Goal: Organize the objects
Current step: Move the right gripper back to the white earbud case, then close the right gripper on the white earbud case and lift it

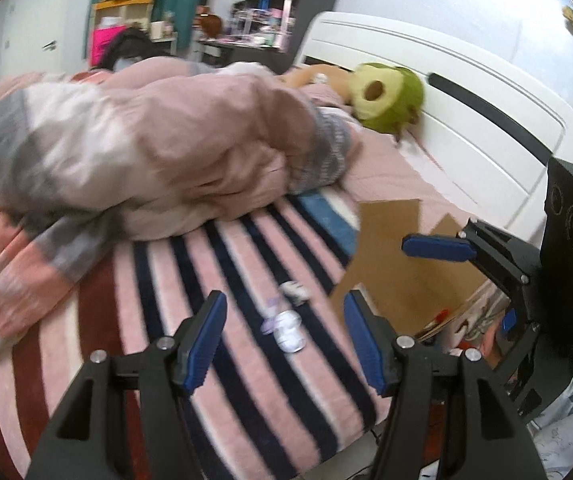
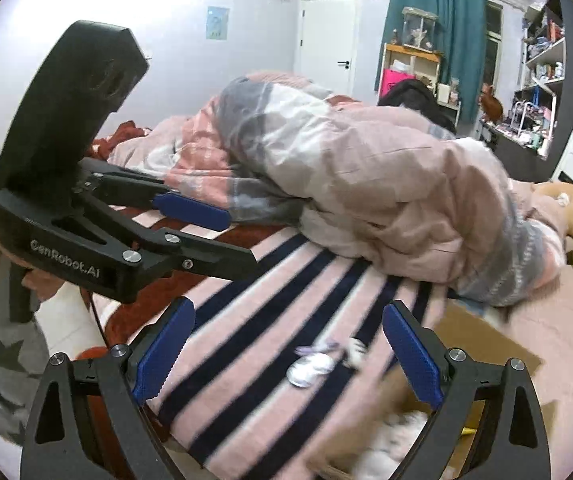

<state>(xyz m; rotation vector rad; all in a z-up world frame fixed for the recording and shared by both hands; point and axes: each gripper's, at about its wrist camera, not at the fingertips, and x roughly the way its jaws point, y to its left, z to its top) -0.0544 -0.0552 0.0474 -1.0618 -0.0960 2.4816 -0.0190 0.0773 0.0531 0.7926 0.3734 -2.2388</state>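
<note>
Both jaws spread wide and empty, the left gripper (image 1: 284, 340) and right gripper (image 2: 288, 362) hover over a striped bed (image 1: 214, 360), small white items (image 1: 288, 330) loose on the blanket between the left gripper's fingers. The cardboard box (image 1: 390, 280) waits at two o'clock, some things apparently already inside; sorting looks partly done, these pieces remaining.

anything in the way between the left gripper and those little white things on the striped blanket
Nothing visible. The left gripper is open and the small white items lie on the striped blanket right ahead, between its fingers. The cardboard box sits off to their right, and the bunched duvet lies beyond them.
</note>
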